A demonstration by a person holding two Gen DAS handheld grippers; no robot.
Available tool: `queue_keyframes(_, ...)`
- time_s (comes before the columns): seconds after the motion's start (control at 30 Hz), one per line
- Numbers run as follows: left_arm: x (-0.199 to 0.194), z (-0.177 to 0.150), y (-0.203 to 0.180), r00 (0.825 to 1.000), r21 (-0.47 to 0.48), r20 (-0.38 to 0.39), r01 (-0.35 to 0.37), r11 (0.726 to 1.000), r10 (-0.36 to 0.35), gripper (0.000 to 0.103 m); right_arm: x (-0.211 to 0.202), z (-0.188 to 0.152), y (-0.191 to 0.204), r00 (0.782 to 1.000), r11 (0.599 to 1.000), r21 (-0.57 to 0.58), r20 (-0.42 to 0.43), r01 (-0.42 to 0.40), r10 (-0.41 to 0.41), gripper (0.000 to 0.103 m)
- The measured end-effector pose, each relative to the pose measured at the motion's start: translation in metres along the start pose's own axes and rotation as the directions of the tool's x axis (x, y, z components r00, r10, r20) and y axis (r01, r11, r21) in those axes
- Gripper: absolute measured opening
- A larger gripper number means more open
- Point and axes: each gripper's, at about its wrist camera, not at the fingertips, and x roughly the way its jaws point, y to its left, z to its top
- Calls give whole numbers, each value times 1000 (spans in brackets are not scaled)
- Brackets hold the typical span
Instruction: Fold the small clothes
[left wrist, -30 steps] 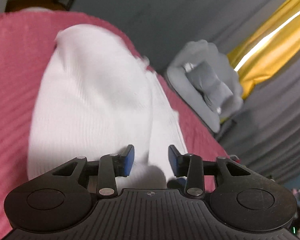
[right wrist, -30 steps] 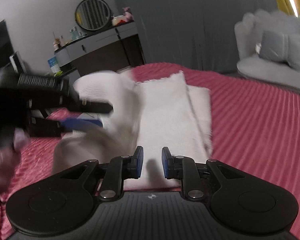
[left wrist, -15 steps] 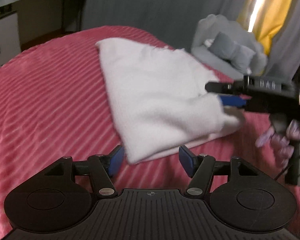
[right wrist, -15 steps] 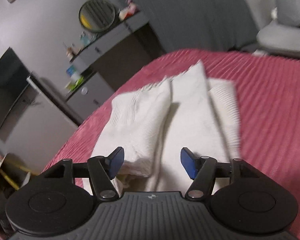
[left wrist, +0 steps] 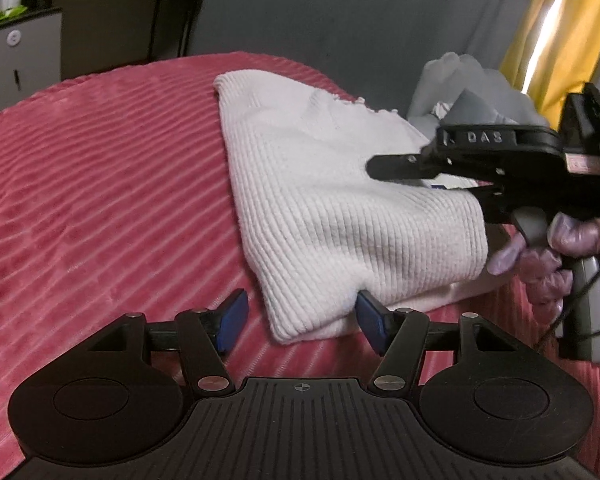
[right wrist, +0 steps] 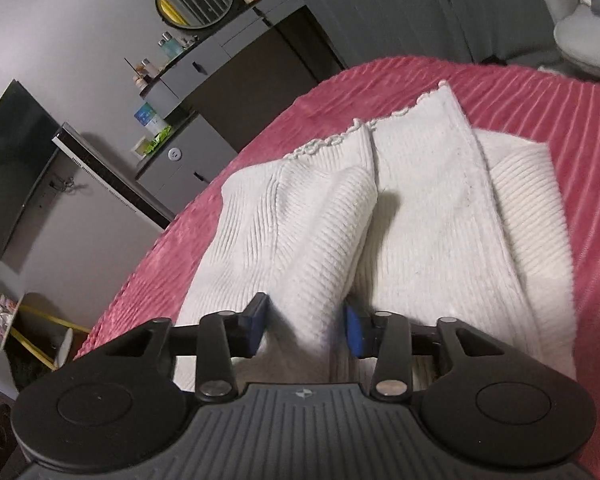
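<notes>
A: Which way's the white ribbed top [right wrist: 400,216] lying on the pink bed [left wrist: 100,184]?

B: Lengthwise, frilly hem pointing away. Left gripper [left wrist: 298,322] is sitting released; right gripper [right wrist: 306,328] has been closing, fold between the jaws, not pinched.

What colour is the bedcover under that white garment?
Pinkish red with raised ribbed stripes: the bedcover shows best in the left wrist view, under the white garment.

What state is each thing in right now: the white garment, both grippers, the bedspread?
White knit garment: folded, lying on the bedspread.
Left gripper: jaws open, garment's near corner between them, not pinched.
Right gripper: jaws have just been closing around a fold of the garment; whether they press it is unclear.
Red bedspread: spread flat under the garment.
</notes>
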Motion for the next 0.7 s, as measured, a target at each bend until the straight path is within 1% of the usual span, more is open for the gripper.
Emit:
queue_keyframes(0.07,1,1,-2,1000,-9,1,-2,1000,2,66,3,4,0,1000,1000,12,-9,-4,4,44)
queue_keyframes(0.1,1,1,-3,1000,-12,0,-6,1000,6,66,4,6,3,1000,1000,4,-11,5,-5,38)
queue_keyframes(0.13,0,1,-3,1000,-14,0,-8,1000,8,66,4,7,6,1000,1000,-17,-12,17,-17,27)
queue_keyframes(0.2,-1,1,-6,1000,-13,-7,-7,1000,7,66,-3,8,20,998,991,-116,11,61,-60,21)
queue_keyframes(0.27,-1,1,-7,1000,-4,-14,-12,1000,12,66,-16,10,39,992,963,-243,73,119,-104,19)
queue_keyframes(0.33,0,2,-9,1000,4,-19,-24,1000,24,66,-34,13,55,977,910,-364,155,197,-149,18)
queue_keyframes(0.37,1,2,-10,999,4,-18,-29,1000,29,66,-41,14,58,967,887,-398,188,235,-172,18)
queue_keyframes(0.4,1,2,-11,999,-1,-19,-27,1000,27,66,-47,14,60,955,859,-429,220,280,-201,18)
queue_keyframes(0.43,2,2,-11,999,-11,-23,-22,1000,22,66,-51,13,60,935,811,-473,256,344,-247,18)
queue_keyframes(0.47,2,2,-11,1000,-20,-28,-13,1000,13,66,-52,13,56,923,787,-488,265,377,-277,18)
queue_keyframes(0.5,3,1,-12,1000,-24,-30,-8,1000,8,66,-52,14,47,924,790,-482,237,379,-299,19)
queue_keyframes(0.53,3,0,-14,1000,-20,-29,-10,1000,10,66,-49,16,35,934,812,-461,175,358,-312,22)
queue_keyframes(0.57,4,0,-16,1000,-12,-30,-10,1000,10,66,-45,14,24,935,827,-439,126,351,-330,23)
queue_keyframes(0.6,4,-1,-17,1000,-7,-31,-5,1000,5,66,-45,10,17,933,831,-427,113,357,-342,27)
queue_keyframes(0.63,4,-1,-18,999,-6,-33,2,1000,-2,66,-51,6,12,937,843,-410,123,348,-328,28)
queue_keyframes(0.67,3,0,-18,999,-7,-33,10,1000,-10,66,-60,3,8,945,866,-377,129,328,-302,29)
queue_keyframes(0.7,3,1,-18,999,-11,-33,16,1000,-16,66,-70,1,4,953,894,-331,131,302,-273,34)
